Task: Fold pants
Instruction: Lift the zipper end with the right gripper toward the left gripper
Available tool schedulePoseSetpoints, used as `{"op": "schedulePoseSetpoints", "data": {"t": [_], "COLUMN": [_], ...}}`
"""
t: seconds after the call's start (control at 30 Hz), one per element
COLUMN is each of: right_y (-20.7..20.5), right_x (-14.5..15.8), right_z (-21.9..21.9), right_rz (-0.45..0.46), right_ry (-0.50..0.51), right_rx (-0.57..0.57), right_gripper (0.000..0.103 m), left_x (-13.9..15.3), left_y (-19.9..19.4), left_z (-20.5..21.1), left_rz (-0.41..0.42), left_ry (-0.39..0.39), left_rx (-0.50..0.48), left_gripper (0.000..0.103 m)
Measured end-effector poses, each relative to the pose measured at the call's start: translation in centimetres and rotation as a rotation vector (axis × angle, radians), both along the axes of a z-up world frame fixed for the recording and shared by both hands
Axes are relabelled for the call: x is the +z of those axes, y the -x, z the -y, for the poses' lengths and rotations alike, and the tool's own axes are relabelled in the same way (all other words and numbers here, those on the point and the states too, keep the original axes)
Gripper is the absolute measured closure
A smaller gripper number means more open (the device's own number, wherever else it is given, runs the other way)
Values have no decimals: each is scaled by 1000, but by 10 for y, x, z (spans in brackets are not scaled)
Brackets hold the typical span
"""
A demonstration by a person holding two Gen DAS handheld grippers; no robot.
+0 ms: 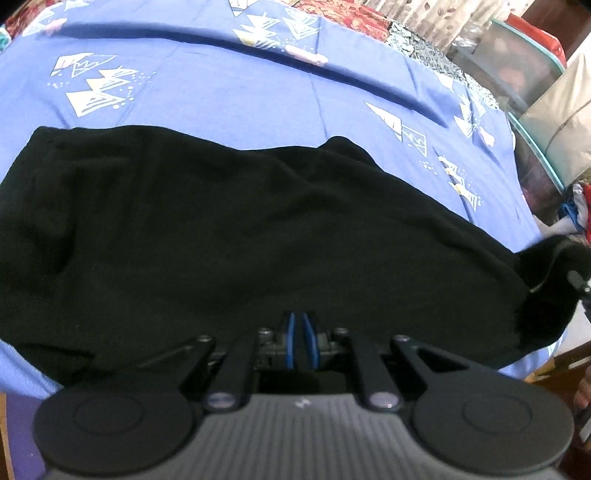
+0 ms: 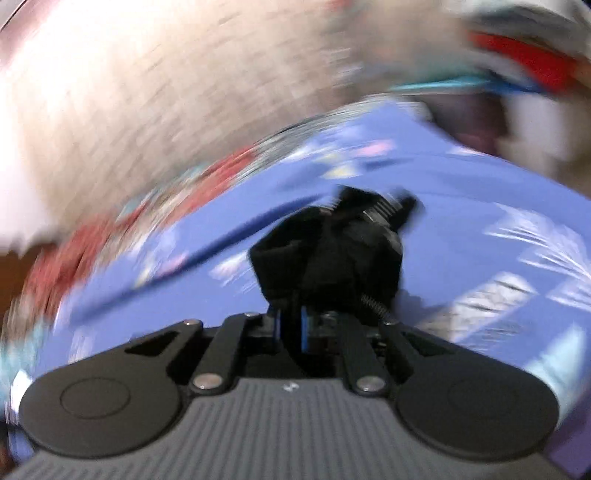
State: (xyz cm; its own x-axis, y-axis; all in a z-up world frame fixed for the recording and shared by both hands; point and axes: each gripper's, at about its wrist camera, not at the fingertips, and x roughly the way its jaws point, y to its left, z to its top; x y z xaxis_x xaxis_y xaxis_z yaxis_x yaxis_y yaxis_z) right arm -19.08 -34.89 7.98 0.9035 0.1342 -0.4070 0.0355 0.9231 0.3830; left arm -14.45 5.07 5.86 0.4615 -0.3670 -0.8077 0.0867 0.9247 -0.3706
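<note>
Black pants (image 1: 229,229) lie spread across a blue patterned bedsheet (image 1: 229,96) in the left wrist view. My left gripper (image 1: 300,328) is at their near edge, and its blue pads (image 1: 290,339) are pressed together with the dark cloth lying over their tips. At the right edge of that view a corner of the pants (image 1: 546,266) is pulled up off the bed. The right wrist view is blurred. In it my right gripper (image 2: 291,317) is shut on a bunched fold of the pants (image 2: 332,251), held above the sheet (image 2: 461,221).
The bed's right edge (image 1: 517,177) runs beside clear storage boxes (image 1: 517,70) and a bag (image 1: 565,118). A curtain (image 1: 424,14) and a red patterned blanket (image 1: 340,11) are at the far side. A long crease (image 1: 221,40) crosses the sheet beyond the pants.
</note>
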Motion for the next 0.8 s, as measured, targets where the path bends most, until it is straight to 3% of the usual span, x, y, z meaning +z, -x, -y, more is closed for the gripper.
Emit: {"op": "schedulePoseSetpoints", "data": {"t": [0.13,0.2,0.27,0.33,0.4,0.53,0.6,0.7,0.8], "right_y": [-20,-42,-49,-38,-29,-18,-9,-3,4], "right_x": [-17,-41,-66,-69,-60,-42,-35,-25,-27], "right_z": [-81,-119,-150,-166,-169,-153,-132,-99,-67], "right_rz": [-73,-189,-281,-244,-227,-194,-170,-138,-131], "right_ry": [167,269,401,473,442,354,287,217,174], "right_rx": [252,340,362,388,442,428,361,205,50], "right_gripper": [90,85,75,35,32,43,43,43,41], "left_x": [-3,-4,-5,-5,-6,1,6,5,-4], "left_y": [4,7,12,15,14,-6,-22,-46,-62], "left_z": [-11,-17,-25,-31,-29,5,33,83,131], "left_rz": [5,4,7,12,8,16,22,15,-3], "left_ry": [16,25,37,49,51,79,114,135,146], "left_rx": [19,33,44,48,32,-92,-179,-272,-347], "left_gripper": [94,91,89,88,88,88,87,59,57]}}
